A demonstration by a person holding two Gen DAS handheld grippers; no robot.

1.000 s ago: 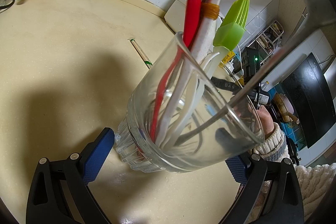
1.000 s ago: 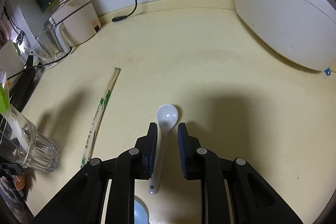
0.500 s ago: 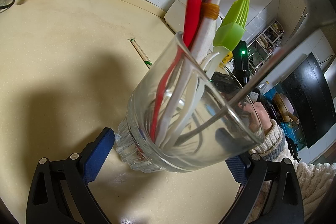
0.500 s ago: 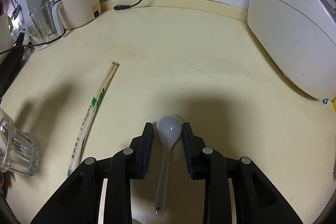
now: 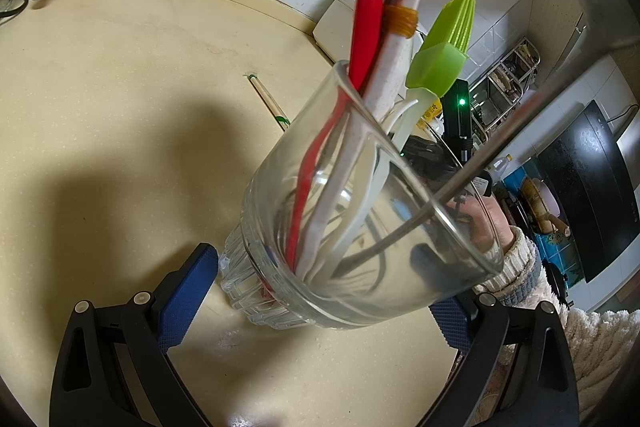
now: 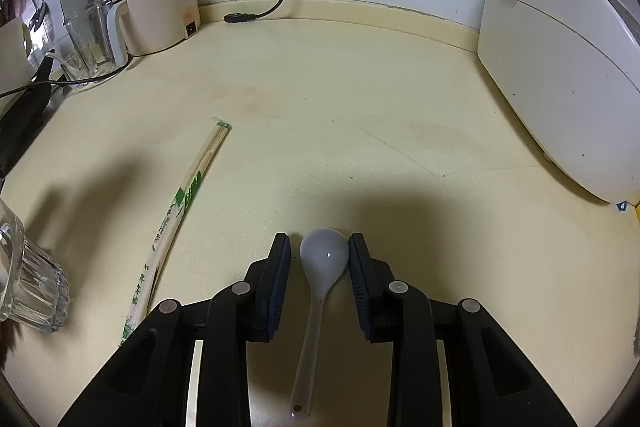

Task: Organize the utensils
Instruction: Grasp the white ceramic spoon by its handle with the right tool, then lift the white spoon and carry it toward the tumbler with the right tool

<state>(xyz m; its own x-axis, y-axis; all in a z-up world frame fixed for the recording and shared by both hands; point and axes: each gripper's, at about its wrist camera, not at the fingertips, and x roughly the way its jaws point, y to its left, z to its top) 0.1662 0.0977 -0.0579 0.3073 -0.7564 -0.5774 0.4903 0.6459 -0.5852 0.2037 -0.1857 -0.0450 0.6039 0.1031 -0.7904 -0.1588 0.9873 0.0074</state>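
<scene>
The right gripper (image 6: pixel 319 253) straddles the white spoon (image 6: pixel 322 267) flat on the desk (image 6: pixel 360 131), jaws opening around its bowl (unclamped); closing there may skid it. Left of the spoon, the left gripper (image 5: pixel 320 291) brackets the glass (image 5: pixel 360 227), contact unclear.

A clear glass tumbler (image 5: pixel 360 227) with a ribbed base fills the centre of the left wrist view, tilted toward the upper left. Inside stand a red spatula (image 5: pixel 366 15), a speckled white handle (image 5: pixel 404 27) bound with an orange rubber band, a green silicone brush (image 5: pixel 442 55) and a thin metal rod (image 5: pixel 500 147) leaning to the upper right. In the right wrist view a white ceramic spoon (image 6: pixel 322 267) lies flat at lower centre, bowl up, handle toward the bottom edge. Wrapped wooden chopsticks (image 6: pixel 180 207) lie diagonally at left.
</scene>
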